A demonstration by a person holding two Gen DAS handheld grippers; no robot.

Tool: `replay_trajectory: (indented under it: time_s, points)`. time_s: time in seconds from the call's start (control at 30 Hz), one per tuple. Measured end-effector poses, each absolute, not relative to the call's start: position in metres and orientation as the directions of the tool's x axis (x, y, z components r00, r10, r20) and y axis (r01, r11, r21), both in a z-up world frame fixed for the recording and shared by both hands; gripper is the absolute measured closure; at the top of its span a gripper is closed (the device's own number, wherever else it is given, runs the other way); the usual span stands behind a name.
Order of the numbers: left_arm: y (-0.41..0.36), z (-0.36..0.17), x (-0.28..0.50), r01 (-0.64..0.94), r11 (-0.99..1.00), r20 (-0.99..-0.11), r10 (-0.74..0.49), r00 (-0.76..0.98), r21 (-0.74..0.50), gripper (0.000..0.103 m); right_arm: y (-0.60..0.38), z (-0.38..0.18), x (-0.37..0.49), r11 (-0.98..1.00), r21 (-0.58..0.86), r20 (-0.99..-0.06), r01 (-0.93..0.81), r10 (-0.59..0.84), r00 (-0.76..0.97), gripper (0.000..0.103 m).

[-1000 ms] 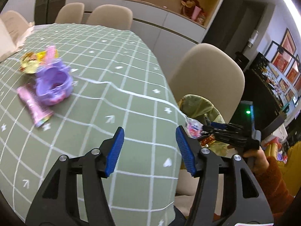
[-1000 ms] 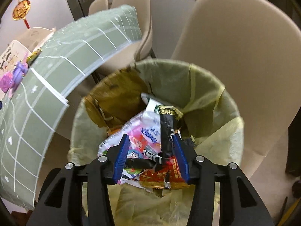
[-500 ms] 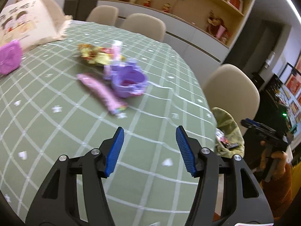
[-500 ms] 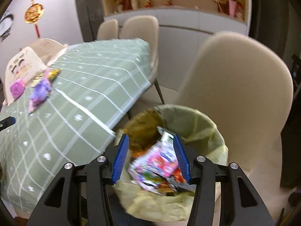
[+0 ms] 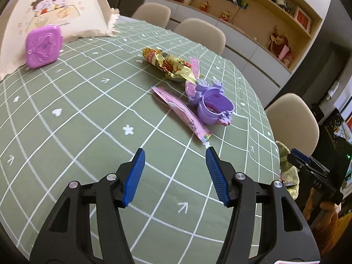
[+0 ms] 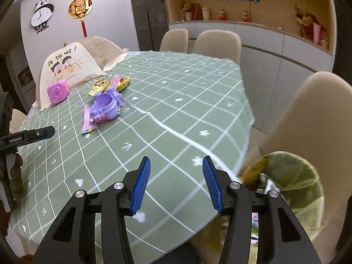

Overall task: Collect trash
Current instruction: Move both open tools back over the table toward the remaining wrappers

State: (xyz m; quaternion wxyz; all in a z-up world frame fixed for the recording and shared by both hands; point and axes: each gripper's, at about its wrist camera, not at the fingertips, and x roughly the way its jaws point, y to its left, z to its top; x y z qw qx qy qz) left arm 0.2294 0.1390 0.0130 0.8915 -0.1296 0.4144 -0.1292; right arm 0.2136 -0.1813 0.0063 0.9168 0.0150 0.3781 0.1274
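Now we swing both hand-held grippers back toward the bench [image 5: 88, 114]. The right hand-held gripper [image 6: 176, 184], a moment ago poised over the lined bin [image 6: 308, 182], has lifted clear and faces the cloth, jaws wide and empty. The left hand-held gripper [image 5: 175, 176] is half open, nothing between its pads. Ahead at twelve o'clock lies the pink wrapper [image 5: 182, 112], touching the purple toy cup [image 5: 214, 107]; the gold wrapper [image 5: 169, 65] sits just beyond. We judge one drop finished and the pink wrapper next.
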Motion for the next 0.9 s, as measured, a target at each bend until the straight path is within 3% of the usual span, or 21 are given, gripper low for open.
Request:
replay_trajectory:
  time_s: [0.47,0.5,0.53,0.63,0.9]
  points:
    - [0.102,0.002,0.319,0.117,0.958,-0.775,-0.281,0.566,-0.262,0.05,-0.159,-0.007,0.242,0.968,0.041,-0.692,-0.248,0.206,0.692,0.056]
    - [0.101,0.003,0.323,0.119,0.957,-0.774,-0.285,0.565,-0.266,0.058,-0.159,-0.007,0.245,0.967,0.044,-0.693,-0.251,0.21,0.689,0.056]
    - [0.1,0.003,0.326,0.123,0.955,-0.774,-0.292,0.562,-0.271,0.073,-0.158,-0.006,0.248,0.966,0.048,-0.694,-0.255,0.216,0.687,0.056]
    - [0.101,0.0,0.328,0.149,0.949,-0.785,-0.315,0.534,-0.279,0.088,-0.156,-0.001,0.262,0.958,0.055,-0.693,-0.281,0.24,0.68,0.056]
    - [0.145,0.007,0.301,0.144,0.953,-0.767,-0.299,0.568,-0.266,0.09,-0.125,0.005,0.322,0.939,0.02,-0.689,-0.342,0.261,0.676,0.056]
